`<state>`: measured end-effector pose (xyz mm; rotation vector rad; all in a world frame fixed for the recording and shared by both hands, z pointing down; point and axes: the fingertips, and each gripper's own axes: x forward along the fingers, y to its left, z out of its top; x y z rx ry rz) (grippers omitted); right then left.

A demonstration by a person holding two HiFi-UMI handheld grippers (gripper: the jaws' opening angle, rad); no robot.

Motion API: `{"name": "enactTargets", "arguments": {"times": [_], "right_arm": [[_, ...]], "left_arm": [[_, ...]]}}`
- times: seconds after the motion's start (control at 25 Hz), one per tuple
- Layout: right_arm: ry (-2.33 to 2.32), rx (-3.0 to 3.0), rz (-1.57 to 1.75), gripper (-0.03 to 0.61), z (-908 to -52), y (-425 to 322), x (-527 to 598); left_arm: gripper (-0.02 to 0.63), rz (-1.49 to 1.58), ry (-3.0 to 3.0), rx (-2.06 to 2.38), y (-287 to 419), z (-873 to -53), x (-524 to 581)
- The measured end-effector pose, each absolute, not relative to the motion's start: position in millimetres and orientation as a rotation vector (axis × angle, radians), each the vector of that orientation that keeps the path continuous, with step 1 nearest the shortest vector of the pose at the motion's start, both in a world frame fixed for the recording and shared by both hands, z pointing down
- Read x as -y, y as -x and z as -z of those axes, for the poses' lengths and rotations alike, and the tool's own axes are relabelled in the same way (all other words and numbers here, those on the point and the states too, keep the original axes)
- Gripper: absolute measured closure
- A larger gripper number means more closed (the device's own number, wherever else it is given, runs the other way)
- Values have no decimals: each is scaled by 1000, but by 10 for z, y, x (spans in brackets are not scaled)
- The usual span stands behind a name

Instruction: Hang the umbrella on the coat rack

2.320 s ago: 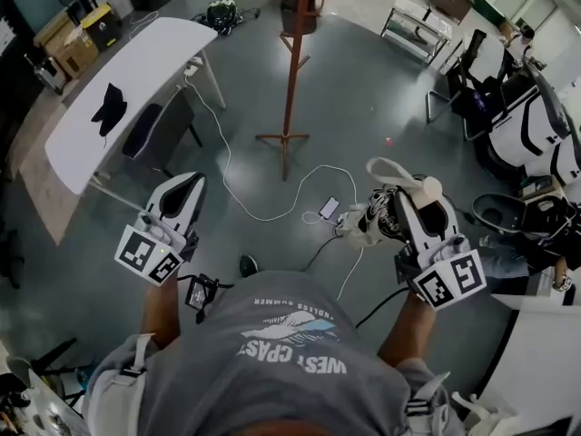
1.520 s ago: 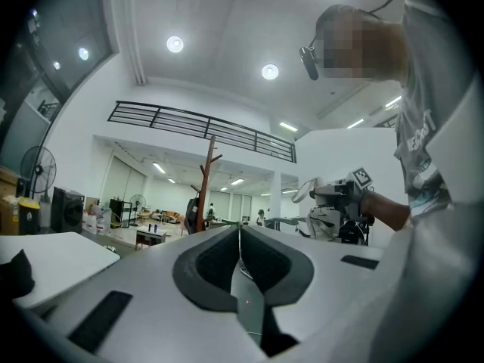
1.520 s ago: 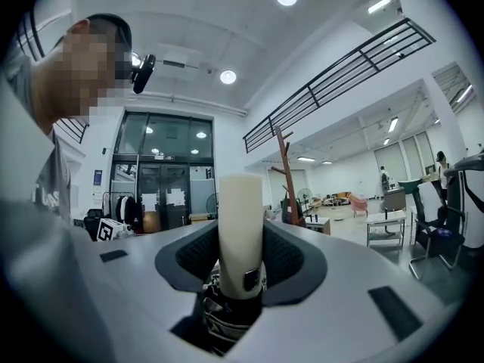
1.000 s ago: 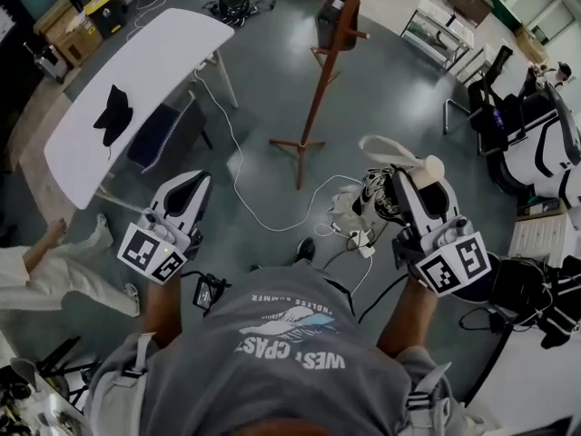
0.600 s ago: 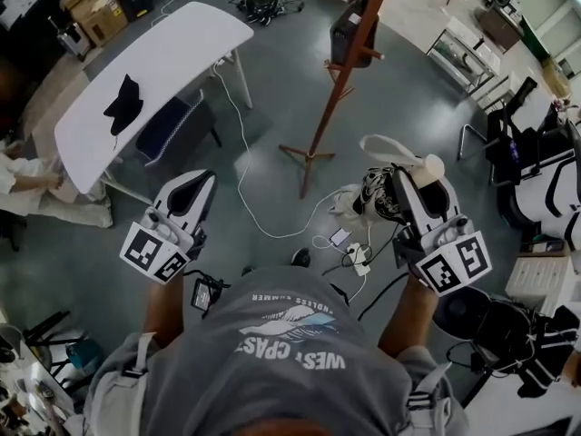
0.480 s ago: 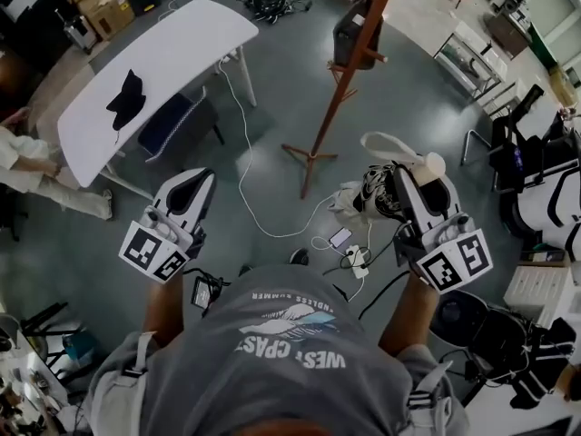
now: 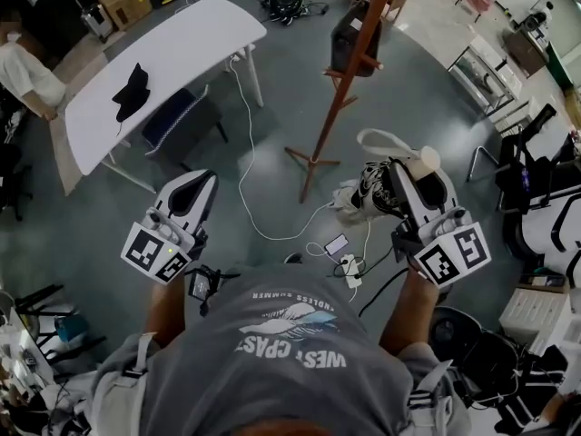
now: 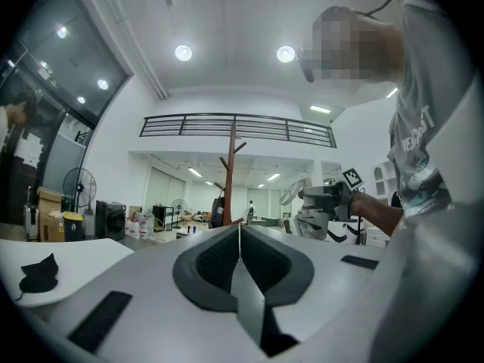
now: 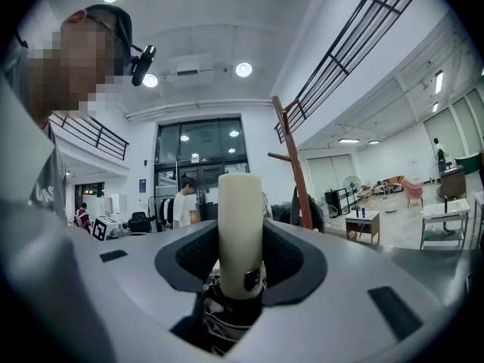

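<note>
Umbrella (image 7: 374, 194) folded, cream handle (image 9: 240, 233) clamped upright in right tool (image 7: 413, 176), left tool (image 8: 239, 240) clenched empty, coat rack (image 7: 340, 98) ahead, its feet on the floor (image 7: 272, 134) seen only in head view

Looks down on a dark grey floor (image 7: 436, 116), a long white table (image 7: 182, 53) at upper left, a dark chair (image 7: 182, 121) beside it. Shows white walls (image 8: 227, 97), a black balcony railing (image 8: 234, 125) and round ceiling lights (image 8: 182, 52) high in the left gripper view.
</note>
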<state>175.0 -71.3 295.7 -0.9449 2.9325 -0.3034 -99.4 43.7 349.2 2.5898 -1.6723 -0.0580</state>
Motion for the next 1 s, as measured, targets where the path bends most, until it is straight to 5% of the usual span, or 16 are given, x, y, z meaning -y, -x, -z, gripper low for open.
{"name": "enactTargets", "arguments": {"times": [1.0], "right_arm": [[1224, -2836, 328, 402, -2940, -1676, 1131]], "left_arm": [[595, 130, -2736, 1423, 1241, -3431, 564]]}}
